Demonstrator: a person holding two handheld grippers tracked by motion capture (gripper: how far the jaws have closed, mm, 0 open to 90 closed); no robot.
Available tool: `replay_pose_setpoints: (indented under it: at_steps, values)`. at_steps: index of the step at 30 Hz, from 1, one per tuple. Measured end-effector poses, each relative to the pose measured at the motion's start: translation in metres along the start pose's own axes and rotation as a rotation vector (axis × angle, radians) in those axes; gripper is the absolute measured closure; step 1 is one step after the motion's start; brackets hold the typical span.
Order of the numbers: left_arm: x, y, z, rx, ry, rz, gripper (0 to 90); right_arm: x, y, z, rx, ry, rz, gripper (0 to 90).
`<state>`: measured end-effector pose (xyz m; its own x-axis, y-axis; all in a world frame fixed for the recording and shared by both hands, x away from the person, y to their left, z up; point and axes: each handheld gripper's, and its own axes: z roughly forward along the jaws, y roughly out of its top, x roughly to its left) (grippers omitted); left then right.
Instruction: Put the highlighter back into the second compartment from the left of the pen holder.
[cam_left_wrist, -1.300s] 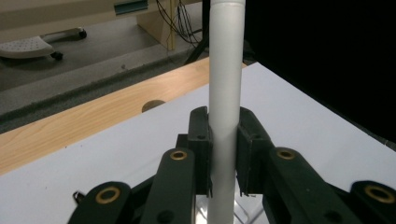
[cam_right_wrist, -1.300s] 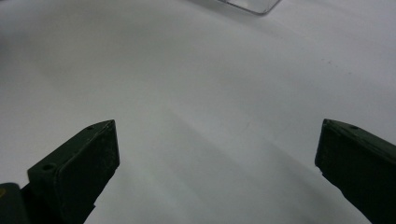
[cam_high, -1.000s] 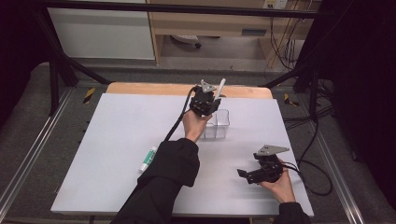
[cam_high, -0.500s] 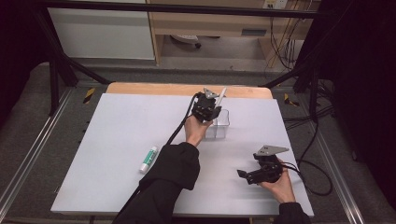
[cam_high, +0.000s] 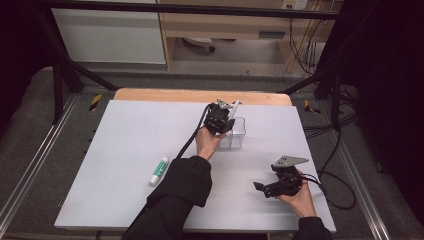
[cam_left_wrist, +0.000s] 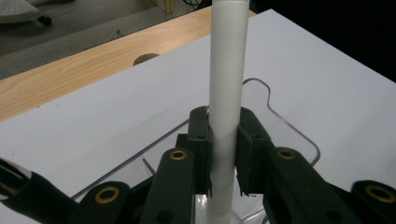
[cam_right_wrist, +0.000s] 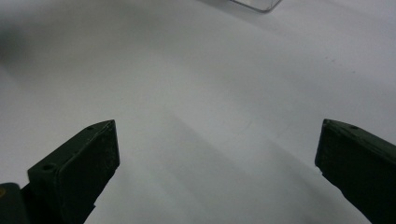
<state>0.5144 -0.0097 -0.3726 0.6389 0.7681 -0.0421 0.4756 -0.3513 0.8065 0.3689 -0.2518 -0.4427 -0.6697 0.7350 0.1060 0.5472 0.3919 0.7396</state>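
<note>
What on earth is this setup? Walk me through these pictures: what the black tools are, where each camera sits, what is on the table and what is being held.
No robot here: a person holds hand-held tongs, one in each hand. The high view looks down on the white table from above the person's side. The other two pictures come from small cameras riding on each pair of tongs, looking along their black jaws.

The left tongs are shut on a white tube, held upright over a clear plastic container. The right tongs rest near the table's front edge, jaws wide apart with bare table between them. A white and green tube lies on the table to the left, untouched.
</note>
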Motion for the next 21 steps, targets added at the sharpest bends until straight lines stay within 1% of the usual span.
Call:
replay_pose_setpoints:
  at_steps: [1,5,7,8,9,11,13,14,16,17,18,21]
  values:
    - [0.000,0.000,0.000,0.000,0.002,0.004,77.3,0.000,0.000,0.000,0.000,0.001,0.002,0.5]
    - [0.000,0.000,-0.001,0.017,-0.011,-0.003,76.7,0.000,0.000,0.001,0.008,0.003,0.000,0.5]
    - [0.000,0.000,-0.003,0.019,-0.021,0.002,73.9,0.000,0.000,0.001,0.007,0.003,-0.002,0.5]
    - [0.000,0.001,-0.004,0.022,-0.022,0.011,72.8,0.000,0.000,0.001,0.007,0.002,-0.002,0.5]
    - [0.000,0.001,-0.006,0.020,-0.013,0.023,70.7,0.000,0.000,0.001,0.007,0.003,0.000,0.5]
    - [0.000,0.001,-0.009,0.021,-0.020,0.031,69.7,0.000,0.000,0.001,0.008,0.002,0.000,0.5]
    - [0.000,0.002,-0.015,0.013,-0.017,0.033,65.8,0.000,0.000,0.001,0.010,0.001,0.000,0.5]
    - [0.001,0.001,-0.018,0.010,-0.022,0.031,63.9,0.000,0.000,0.001,0.009,0.001,0.001,0.5]
    - [0.004,0.001,-0.025,0.006,-0.019,0.033,59.9,0.000,0.000,0.001,0.007,0.000,0.000,0.5]
    - [0.005,0.001,-0.030,0.001,-0.024,0.033,58.0,0.000,0.000,0.001,0.007,0.000,0.000,0.5]
    - [0.007,0.000,-0.034,0.006,-0.031,0.031,55.8,0.001,0.000,0.001,0.006,-0.001,0.000,0.5]
    - [0.012,-0.002,-0.049,0.011,-0.030,0.042,49.3,0.001,0.000,0.001,0.007,-0.003,-0.001,0.5]
